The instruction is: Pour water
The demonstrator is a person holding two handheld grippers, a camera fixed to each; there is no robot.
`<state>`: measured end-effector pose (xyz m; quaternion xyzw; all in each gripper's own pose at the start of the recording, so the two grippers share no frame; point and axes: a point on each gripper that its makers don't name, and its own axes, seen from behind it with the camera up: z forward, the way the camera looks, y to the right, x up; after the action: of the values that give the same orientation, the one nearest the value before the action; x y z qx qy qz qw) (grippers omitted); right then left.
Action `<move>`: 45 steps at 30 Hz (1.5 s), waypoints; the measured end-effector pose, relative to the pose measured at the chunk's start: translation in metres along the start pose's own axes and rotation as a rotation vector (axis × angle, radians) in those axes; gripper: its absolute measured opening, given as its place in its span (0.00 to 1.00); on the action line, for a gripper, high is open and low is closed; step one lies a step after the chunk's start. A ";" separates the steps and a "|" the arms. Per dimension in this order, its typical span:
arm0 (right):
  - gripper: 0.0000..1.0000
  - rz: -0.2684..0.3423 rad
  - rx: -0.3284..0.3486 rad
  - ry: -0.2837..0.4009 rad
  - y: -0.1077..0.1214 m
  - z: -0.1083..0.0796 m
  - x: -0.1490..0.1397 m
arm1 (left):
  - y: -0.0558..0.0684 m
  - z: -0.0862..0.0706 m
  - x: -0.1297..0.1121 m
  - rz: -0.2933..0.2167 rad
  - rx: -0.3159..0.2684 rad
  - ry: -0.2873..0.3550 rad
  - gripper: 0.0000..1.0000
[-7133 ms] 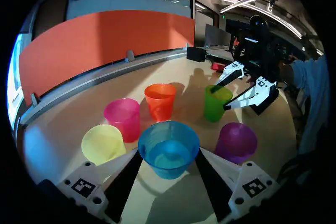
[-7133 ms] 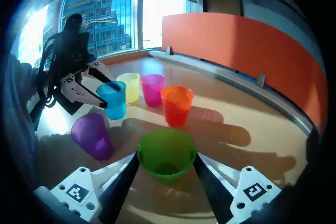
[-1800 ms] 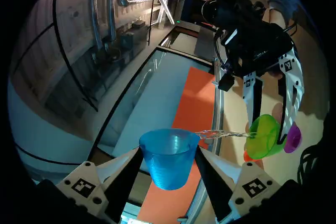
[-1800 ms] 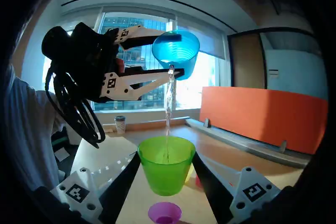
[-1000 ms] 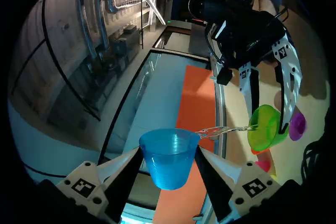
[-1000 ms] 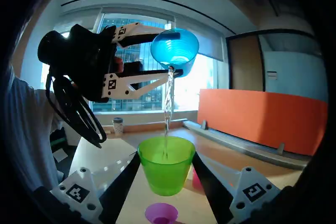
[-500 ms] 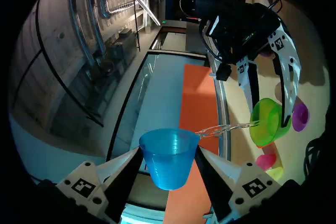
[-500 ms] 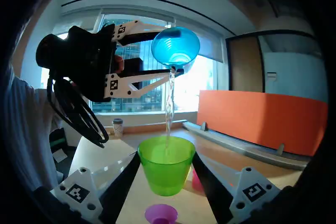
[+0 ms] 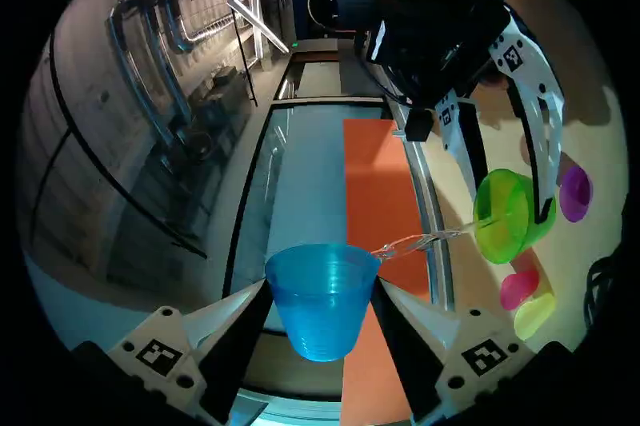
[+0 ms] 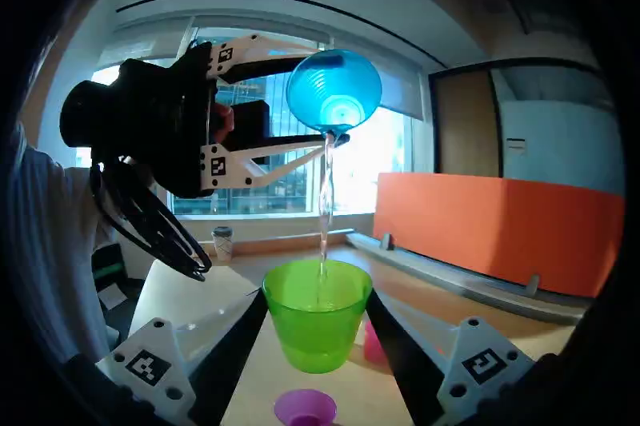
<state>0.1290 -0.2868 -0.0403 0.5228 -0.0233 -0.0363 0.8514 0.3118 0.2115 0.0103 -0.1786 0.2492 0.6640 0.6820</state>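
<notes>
Left tongs clamp the tilted blue cup; right tongs clamp the green cup beneath (water stream lands inside). Best tilt slowly, with the rim centred.

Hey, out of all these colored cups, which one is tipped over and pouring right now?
The blue cup, held tilted in the left gripper. Water streams from its rim into the green cup, which the right gripper holds upright.
</notes>
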 end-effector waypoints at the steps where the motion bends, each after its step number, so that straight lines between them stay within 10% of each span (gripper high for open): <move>1: 0.91 0.000 0.000 0.001 0.000 0.000 0.000 | -0.001 0.000 0.001 0.009 0.002 0.001 0.85; 20: 0.91 0.005 -0.006 0.014 0.003 0.002 0.003 | 0.002 0.000 0.025 0.193 0.020 0.046 0.84; 29: 0.91 0.004 -0.010 0.012 0.004 0.001 0.002 | 0.004 0.001 0.023 0.197 0.019 0.042 0.85; 35: 0.91 0.005 -0.013 0.014 0.005 0.001 0.002 | 0.003 0.002 0.016 0.092 0.024 0.031 0.85; 45: 0.91 0.000 -0.027 0.026 0.008 -0.005 0.008 | 0.012 0.007 -0.011 -0.314 0.025 -0.008 0.84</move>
<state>0.1372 -0.2796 -0.0354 0.5117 -0.0116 -0.0298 0.8586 0.3008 0.2070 0.0236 -0.2041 0.2236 0.5470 0.7805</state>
